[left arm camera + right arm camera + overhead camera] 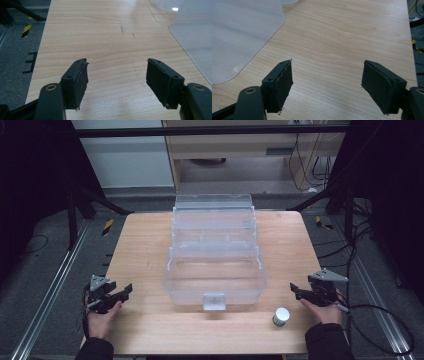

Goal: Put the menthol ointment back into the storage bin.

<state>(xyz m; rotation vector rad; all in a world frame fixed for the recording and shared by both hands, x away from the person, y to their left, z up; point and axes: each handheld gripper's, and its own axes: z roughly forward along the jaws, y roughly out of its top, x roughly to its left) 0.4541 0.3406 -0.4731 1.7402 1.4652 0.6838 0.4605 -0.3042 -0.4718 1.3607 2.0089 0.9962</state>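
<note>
High view: left tongs (125,292) and right tongs (296,290) both agape, empty.

No readable text, brand or number anywhere. Small white-capped jar (281,316), lower right of the frame: green label, print too small to read. Yellow-black hazard stripes (107,226) on the floor, upper left.

The clear box (195,37) is cut off by both gripper views' edges; the jar (281,316) label is perhaps too small to read.
</note>
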